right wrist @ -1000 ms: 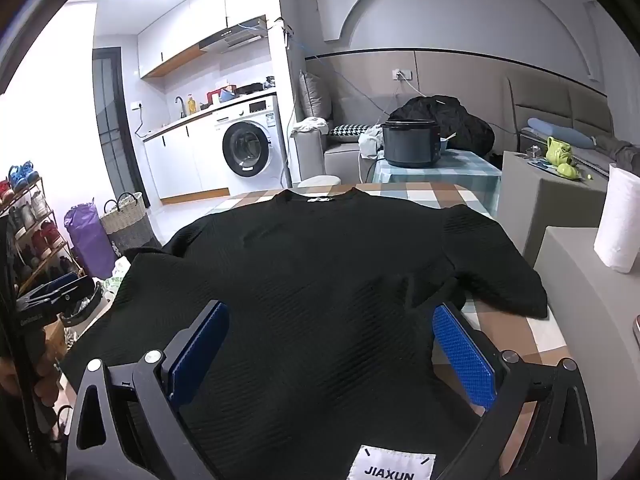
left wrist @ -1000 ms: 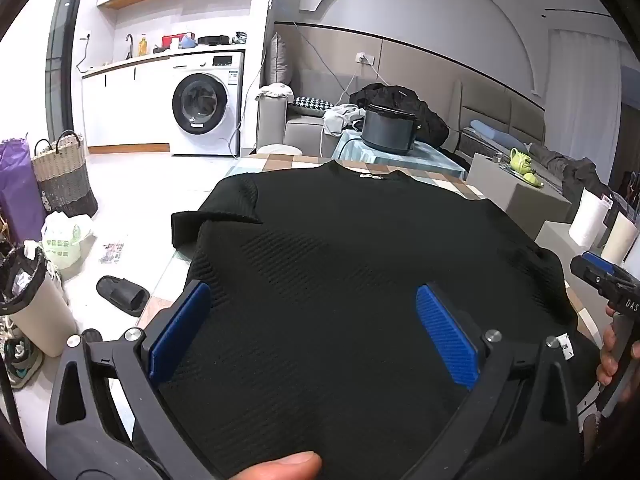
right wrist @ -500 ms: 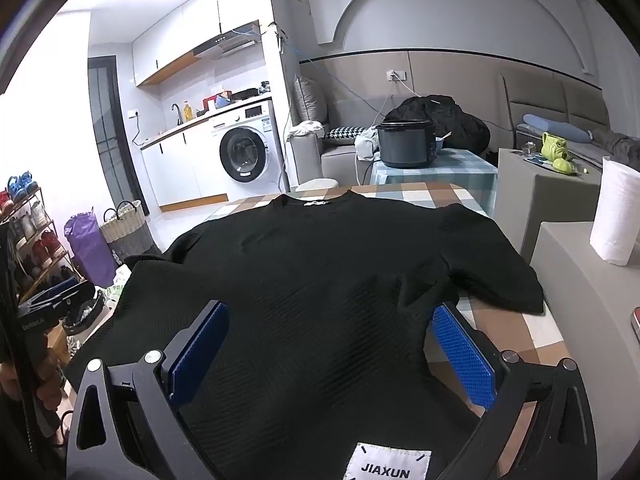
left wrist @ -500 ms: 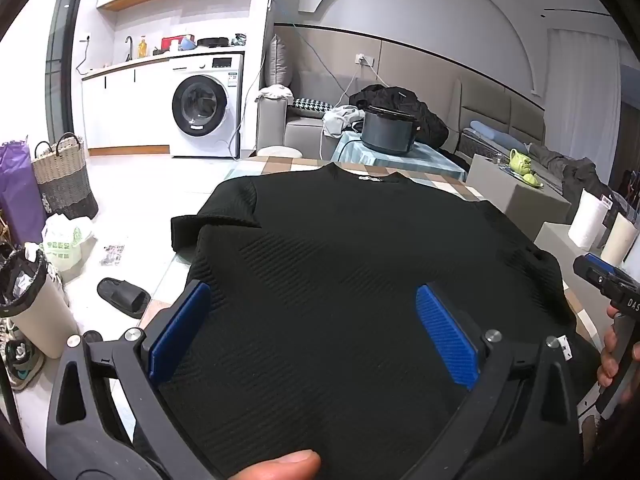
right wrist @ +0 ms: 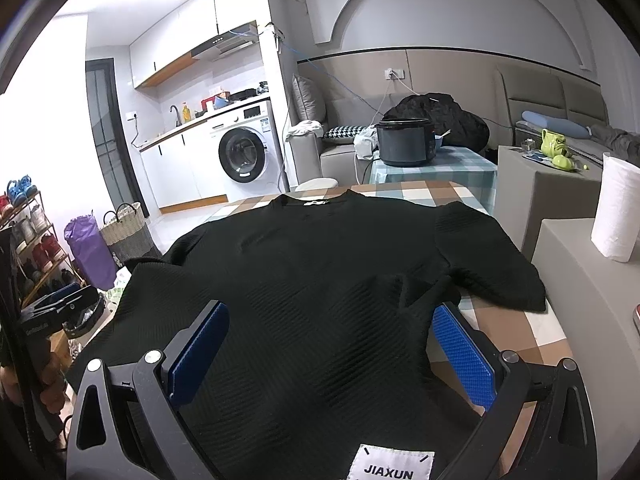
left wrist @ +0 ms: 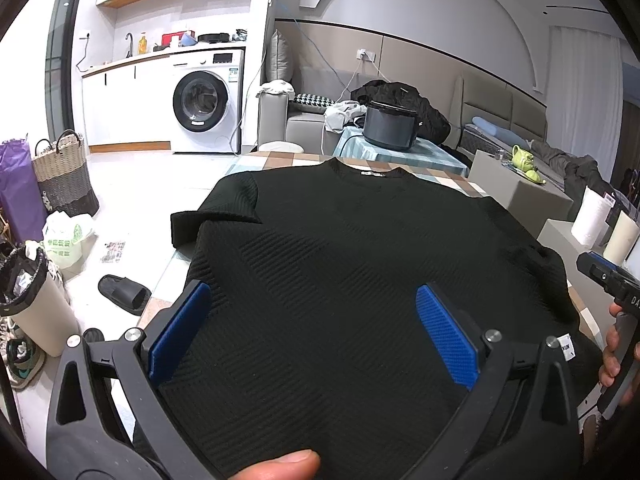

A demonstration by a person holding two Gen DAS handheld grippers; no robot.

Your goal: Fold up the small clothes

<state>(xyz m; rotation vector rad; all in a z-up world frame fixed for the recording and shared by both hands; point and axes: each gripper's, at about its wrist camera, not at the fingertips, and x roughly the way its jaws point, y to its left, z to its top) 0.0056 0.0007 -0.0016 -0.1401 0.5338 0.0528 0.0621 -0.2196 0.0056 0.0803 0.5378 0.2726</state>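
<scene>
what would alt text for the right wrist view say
A black top lies spread flat on a checked table, collar away from the camera, between the open blue pads of the right hand-held gripper. Behind stand a washing machine and a sofa.

Washer (left wrist: 204, 108), cooker (left wrist: 390, 126) (on checked cloth), basket (left wrist: 64, 178), slipper (left wrist: 124, 294).
</scene>
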